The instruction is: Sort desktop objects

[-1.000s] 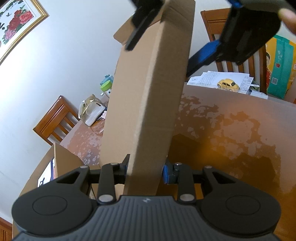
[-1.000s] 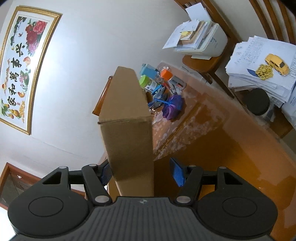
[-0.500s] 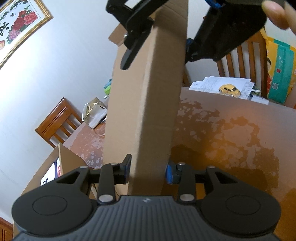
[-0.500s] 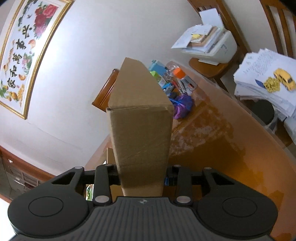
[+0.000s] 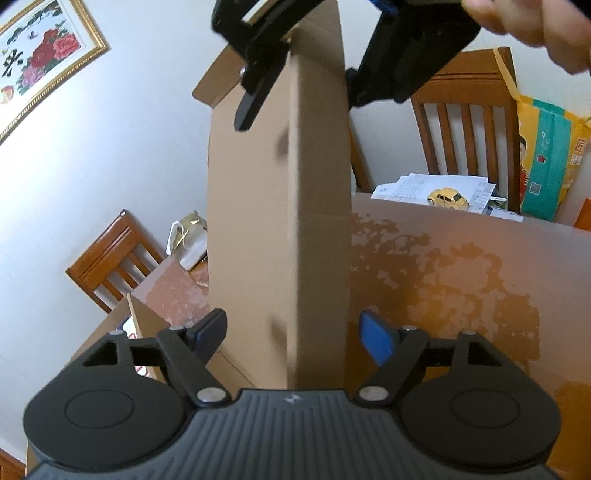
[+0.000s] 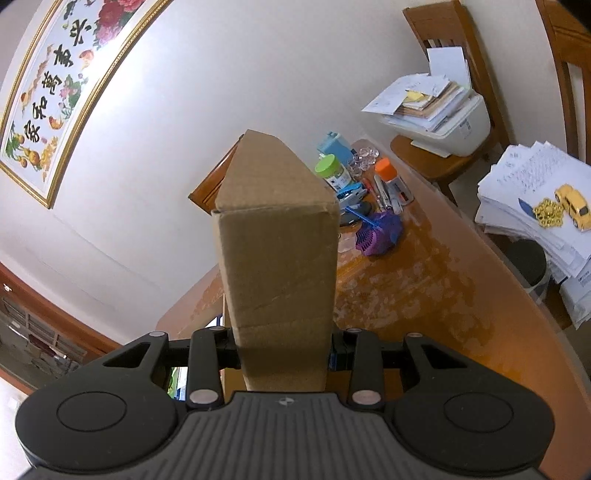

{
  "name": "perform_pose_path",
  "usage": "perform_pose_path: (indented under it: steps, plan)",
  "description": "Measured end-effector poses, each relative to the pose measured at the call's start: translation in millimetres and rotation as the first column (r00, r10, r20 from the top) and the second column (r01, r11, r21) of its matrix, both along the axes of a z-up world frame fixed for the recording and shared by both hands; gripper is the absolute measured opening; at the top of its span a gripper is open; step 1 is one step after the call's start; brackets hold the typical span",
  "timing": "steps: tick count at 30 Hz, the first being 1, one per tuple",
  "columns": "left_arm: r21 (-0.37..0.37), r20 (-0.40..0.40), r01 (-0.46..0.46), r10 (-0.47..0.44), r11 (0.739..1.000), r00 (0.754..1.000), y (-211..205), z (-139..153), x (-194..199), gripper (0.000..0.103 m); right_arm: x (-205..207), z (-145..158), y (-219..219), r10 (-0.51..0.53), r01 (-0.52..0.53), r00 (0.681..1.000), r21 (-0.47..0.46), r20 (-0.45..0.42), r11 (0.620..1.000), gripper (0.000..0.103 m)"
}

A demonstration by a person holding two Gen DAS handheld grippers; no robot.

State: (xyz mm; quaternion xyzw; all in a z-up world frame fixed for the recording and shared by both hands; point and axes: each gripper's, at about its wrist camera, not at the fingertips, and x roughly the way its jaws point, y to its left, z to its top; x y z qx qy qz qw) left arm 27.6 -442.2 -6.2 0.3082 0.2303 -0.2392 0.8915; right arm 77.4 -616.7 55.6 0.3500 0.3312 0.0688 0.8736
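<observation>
1. The cardboard box (image 5: 277,203) is hanging in the air above the table (image 5: 443,277). Its long axis is running from between the left gripper's (image 5: 291,328) fingers up and away to the right gripper (image 5: 295,110) at its far, higher end.
2. The right gripper (image 6: 284,350) is clamping the box (image 6: 277,258) by its two broad sides, with both pads pressing on the cardboard. A hand (image 5: 535,33) is showing behind it.
3. The left gripper's jaws are standing apart around the lower end. The right blue pad is staying clear of the cardboard, and the left one is sitting just beside it, so this tong is released.
4. The box is showing as a long, slim slab of plain matte brown cardboard with crisp folded edges. A flap is sticking out at the upper end.
5. The table (image 6: 424,295) is looking glossy and orange-brown, with pale mottled patches.
6. The middle of the table is lying bare under the box. An open carton (image 5: 140,332) is sitting at the near left edge. A paper stack (image 6: 528,192) bearing a yellow toy car (image 6: 572,201) is sitting at the far edge. Small clutter around a purple item (image 6: 376,230) is crowding the corner by the wall.
</observation>
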Motion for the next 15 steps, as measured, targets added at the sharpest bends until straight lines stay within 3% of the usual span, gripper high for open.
perform_pose_path:
  steps: [15]
  plan:
    - [-0.072,-0.003,0.029,-0.029,0.997,1.000,33,17,-12,0.081,-6,26,16,-0.030,0.031,0.999,-0.056,0.013,0.998,0.042]
